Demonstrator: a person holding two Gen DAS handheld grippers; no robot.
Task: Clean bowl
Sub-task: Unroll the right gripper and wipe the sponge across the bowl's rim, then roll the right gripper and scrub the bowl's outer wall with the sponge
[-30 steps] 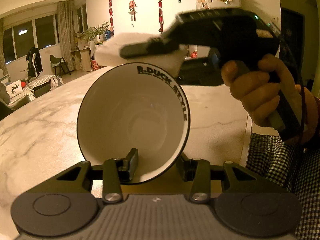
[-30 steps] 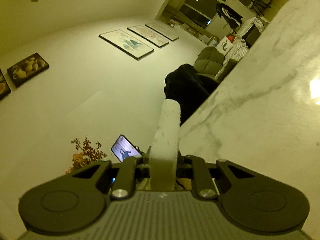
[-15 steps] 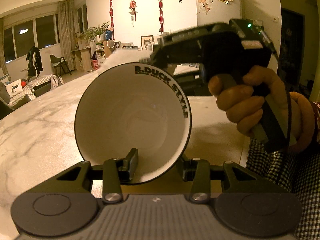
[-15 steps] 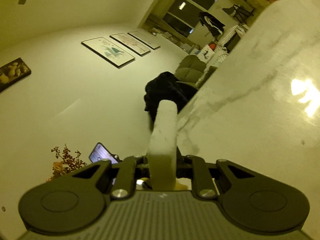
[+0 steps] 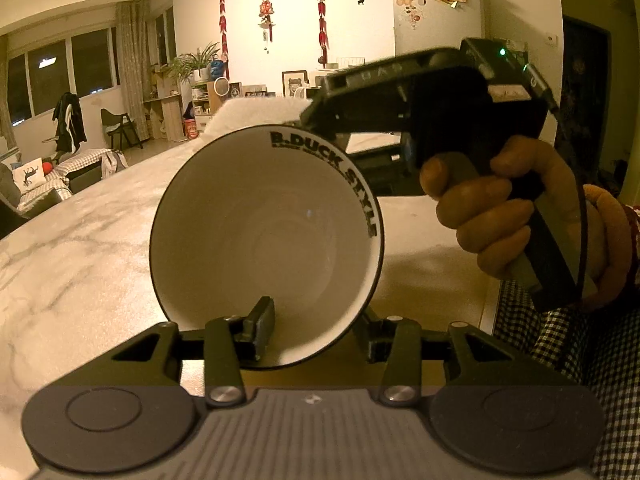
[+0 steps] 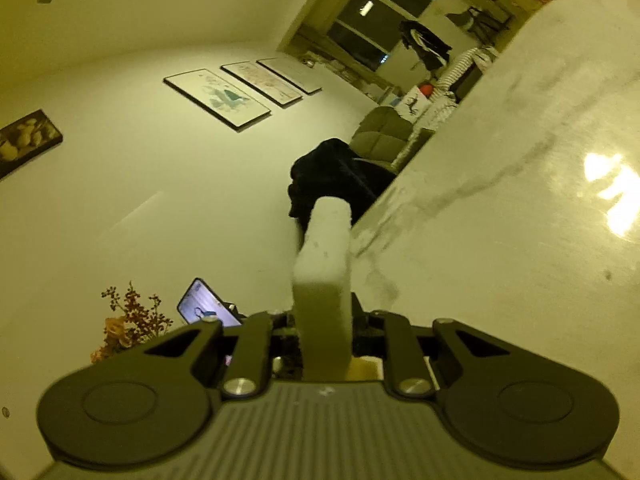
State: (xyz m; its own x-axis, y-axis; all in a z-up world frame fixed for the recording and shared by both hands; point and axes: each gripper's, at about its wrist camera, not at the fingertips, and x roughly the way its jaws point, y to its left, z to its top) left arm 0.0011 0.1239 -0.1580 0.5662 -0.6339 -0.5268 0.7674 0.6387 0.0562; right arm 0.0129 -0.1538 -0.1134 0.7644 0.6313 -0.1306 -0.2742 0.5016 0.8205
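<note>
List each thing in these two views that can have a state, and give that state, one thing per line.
bowl: tipped on its side, inside facing the camera, looks empty, rim clamped.
left tool: shut on the bowl's rim, one finger inside, one outside.
sponge: white, pinched upright, sticking out past the fingers.
right tool: shut on the sponge, behind the bowl's top rim.
phone: screen lit.

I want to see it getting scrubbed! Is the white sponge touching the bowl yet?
Cannot tell. In the left wrist view the sponge sits just behind the bowl rim, which hides any gap. The right wrist view shows no bowl.
</note>
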